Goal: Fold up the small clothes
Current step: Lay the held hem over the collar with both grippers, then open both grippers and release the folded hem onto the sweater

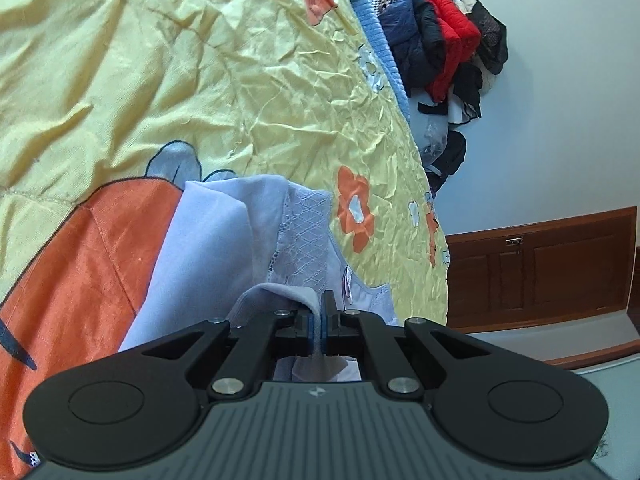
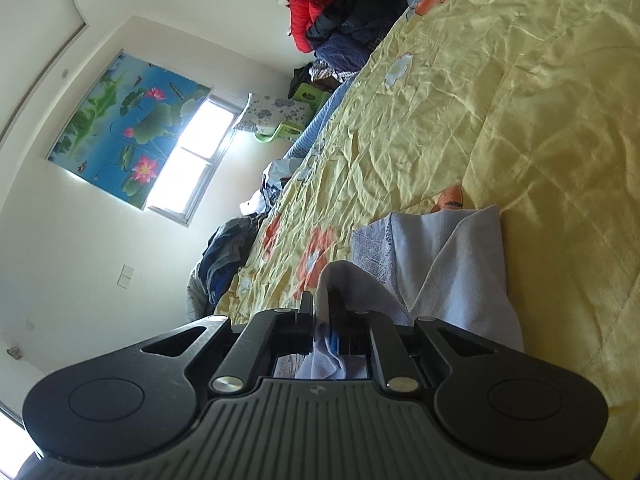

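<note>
A wrinkled yellow bedspread [image 1: 248,92] with orange flower appliqués fills most of both views and carries everything else. At its far edge lies a heap of dark and red clothes [image 1: 444,36]; beyond that stand a pale wall and, in the right wrist view, a lotus-print blind [image 2: 120,128] beside a bright window [image 2: 192,156]. The small lavender garment [image 1: 224,232] lies rumpled on the bedspread directly ahead of me, its lace-patterned panel facing up. My left gripper [image 1: 319,322] is clamped tight on a fold of this garment. My right gripper [image 2: 325,316] has its jaws slightly parted, with garment cloth bunched between them.
</note>
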`<state>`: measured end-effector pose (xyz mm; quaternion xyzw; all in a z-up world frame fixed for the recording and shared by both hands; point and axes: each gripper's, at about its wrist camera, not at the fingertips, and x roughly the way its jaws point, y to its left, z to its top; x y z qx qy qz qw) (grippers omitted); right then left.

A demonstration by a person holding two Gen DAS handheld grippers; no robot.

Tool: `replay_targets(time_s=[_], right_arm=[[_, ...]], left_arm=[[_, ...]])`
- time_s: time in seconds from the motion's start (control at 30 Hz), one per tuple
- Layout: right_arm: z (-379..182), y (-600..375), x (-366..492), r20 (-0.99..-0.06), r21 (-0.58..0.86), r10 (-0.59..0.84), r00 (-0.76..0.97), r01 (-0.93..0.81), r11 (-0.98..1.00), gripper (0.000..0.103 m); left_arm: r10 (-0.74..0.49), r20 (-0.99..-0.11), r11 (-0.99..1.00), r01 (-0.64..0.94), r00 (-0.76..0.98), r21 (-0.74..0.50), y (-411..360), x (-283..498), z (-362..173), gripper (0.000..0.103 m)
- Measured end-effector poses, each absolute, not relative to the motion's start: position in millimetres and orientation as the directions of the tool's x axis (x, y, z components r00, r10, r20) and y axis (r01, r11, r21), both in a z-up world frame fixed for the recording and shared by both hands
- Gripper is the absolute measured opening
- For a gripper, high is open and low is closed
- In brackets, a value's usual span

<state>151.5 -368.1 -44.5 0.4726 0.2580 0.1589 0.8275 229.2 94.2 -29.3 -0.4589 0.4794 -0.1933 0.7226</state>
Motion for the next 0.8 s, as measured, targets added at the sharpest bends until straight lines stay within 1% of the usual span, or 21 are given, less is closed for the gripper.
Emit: replay_targets(time_s=[0.03, 0.1, 0.2, 0.27, 0.3, 0.33, 0.4, 0.47, 0.5, 0.53, 0.63, 0.73, 0.8], right_arm=[[-43.7, -368.1, 151.3, -0.28, 0.863, 0.513, 0.812, -0.022, 0.505, 0.023], [-43.5, -366.3, 151.1, -0.292, 0.857, 0.526, 0.799, -0.025, 0.514, 0.028], [-40.3, -361.3, 148.0, -0.306, 0.845, 0.54, 0.784, -0.038, 0.534, 0.029], [-36.8, -356.7, 145.9, -0.316, 0.832, 0.536, 0.783, -0.042, 0.553, 0.029], [-36.0, -355.6, 145.0, -0.318, 0.831, 0.539, 0.78, -0.044, 0.554, 0.029], [-35.5, -354.8, 144.0, -0.317, 0.833, 0.545, 0.776, -0.046, 0.551, 0.029], [-34.4, -353.8, 142.6, -0.32, 0.828, 0.546, 0.774, -0.051, 0.559, 0.029], [-32.1, -352.7, 142.0, -0.328, 0.817, 0.544, 0.772, -0.058, 0.574, 0.027], [-31.2, -352.9, 142.3, -0.33, 0.813, 0.542, 0.773, -0.06, 0.58, 0.021], [-30.0, -352.8, 143.7, -0.334, 0.808, 0.54, 0.772, -0.06, 0.585, 0.017], [-26.9, -353.1, 148.5, -0.327, 0.81, 0.542, 0.774, -0.067, 0.583, 0.015], [-24.1, -355.0, 154.5, -0.313, 0.815, 0.538, 0.783, -0.069, 0.576, 0.013], [-23.4, -357.8, 158.9, -0.301, 0.825, 0.534, 0.79, -0.066, 0.562, 0.012]], left_arm=[[-0.721, -0.516, 0.501, -0.165, 0.462, -0.849, 95.0, 229.5, -30.7, 0.004], [-0.726, -0.519, 0.5, -0.172, 0.452, -0.849, 96.9, 228.6, -31.8, 0.005], [-0.729, -0.522, 0.511, -0.155, 0.443, -0.845, 97.5, 225.5, -29.6, 0.007], [-0.726, -0.537, 0.527, -0.153, 0.43, -0.836, 97.1, 223.8, -27.7, 0.013], [-0.727, -0.54, 0.531, -0.153, 0.423, -0.834, 97.2, 222.8, -27.3, 0.024], [-0.729, -0.541, 0.531, -0.153, 0.42, -0.834, 97.1, 221.7, -27.0, 0.042], [-0.725, -0.537, 0.53, -0.15, 0.431, -0.835, 97.5, 217.5, -25.7, 0.061], [-0.732, -0.517, 0.53, -0.107, 0.444, -0.841, 95.9, 214.3, -21.9, 0.06], [-0.74, -0.505, 0.528, -0.081, 0.444, -0.845, 94.0, 213.9, -19.6, 0.049], [-0.746, -0.503, 0.531, -0.067, 0.437, -0.845, 91.9, 214.7, -17.4, 0.027], [-0.74, -0.526, 0.561, -0.048, 0.418, -0.827, 85.2, 218.1, -12.8, 0.01], [-0.708, -0.561, 0.605, -0.042, 0.429, -0.796, 80.3, 221.4, -9.2, 0.005], [-0.699, -0.557, 0.604, -0.046, 0.448, -0.795, 81.2, 224.3, -8.0, 0.004]])
